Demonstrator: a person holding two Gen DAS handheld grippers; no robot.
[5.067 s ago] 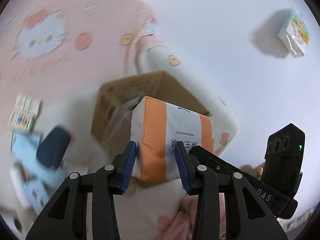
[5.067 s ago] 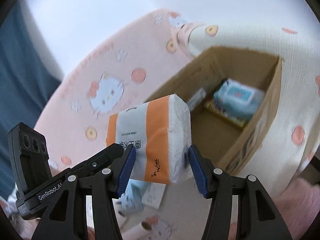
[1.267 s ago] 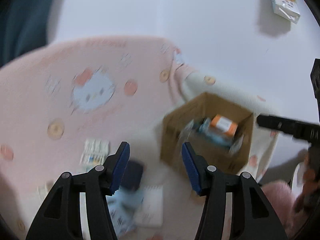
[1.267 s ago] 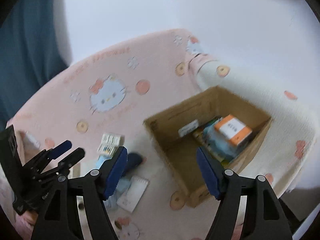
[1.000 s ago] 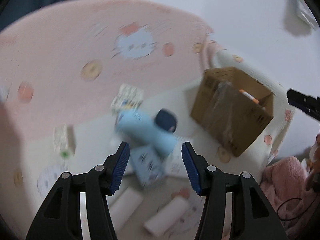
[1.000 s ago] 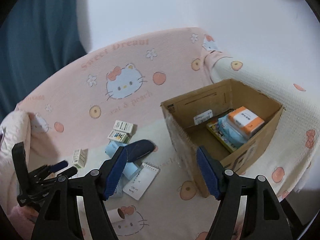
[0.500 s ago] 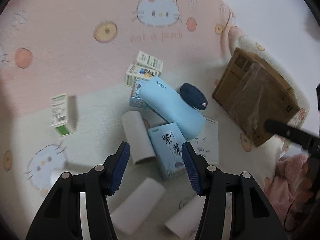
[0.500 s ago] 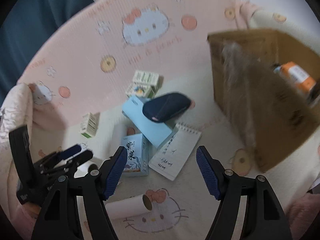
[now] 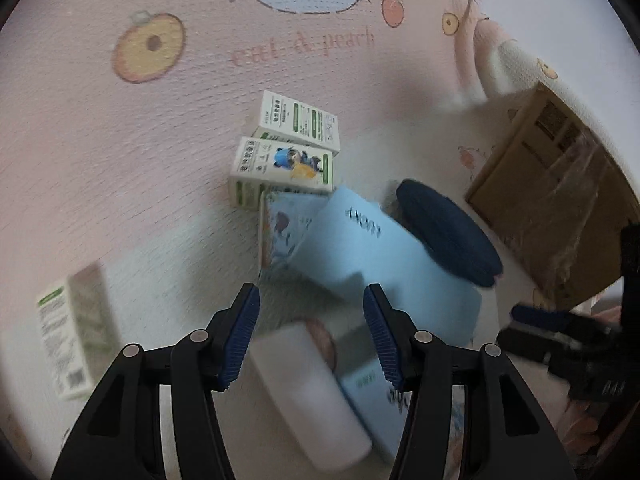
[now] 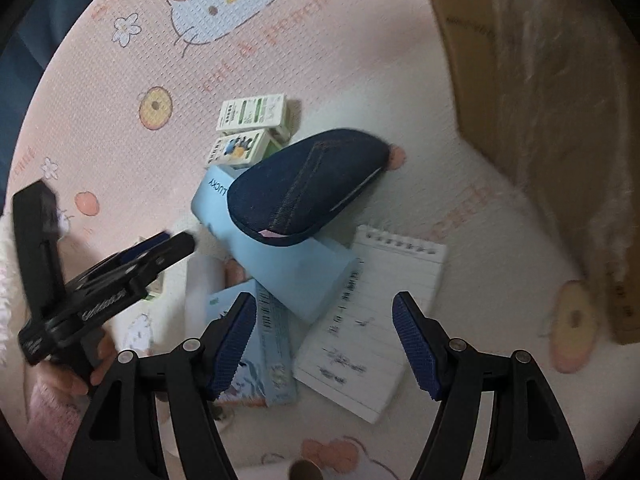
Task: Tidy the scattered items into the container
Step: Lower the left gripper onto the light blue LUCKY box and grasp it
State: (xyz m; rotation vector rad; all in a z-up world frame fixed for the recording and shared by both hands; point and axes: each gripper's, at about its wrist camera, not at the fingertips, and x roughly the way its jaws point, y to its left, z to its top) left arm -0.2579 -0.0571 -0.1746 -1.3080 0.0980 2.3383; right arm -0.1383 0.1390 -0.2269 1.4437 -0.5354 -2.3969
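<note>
A pile of items lies on the pink cartoon-cat blanket. A dark denim case (image 10: 308, 188) rests on a light blue box (image 10: 280, 256), with a spiral notepad (image 10: 372, 336) and a blue tissue pack (image 10: 260, 352) beside them. Two small white-green cartons (image 9: 296, 148) lie behind. My left gripper (image 9: 312, 336) is open and empty above a white roll (image 9: 312, 388) and the blue box (image 9: 384, 264). My right gripper (image 10: 324, 340) is open and empty over the box and notepad. The cardboard box (image 10: 552, 112) stands at the right.
Another white-green carton (image 9: 72, 340) lies apart at the left. The cardboard box (image 9: 560, 200) shows at the right of the left wrist view, clear tape on its side. The right gripper's body (image 9: 580, 344) shows at that view's right edge.
Both grippers let go of the orange-striped tissue pack, which now lies in the cardboard box. Both have swung away from the box and dropped close over the pile, open.
</note>
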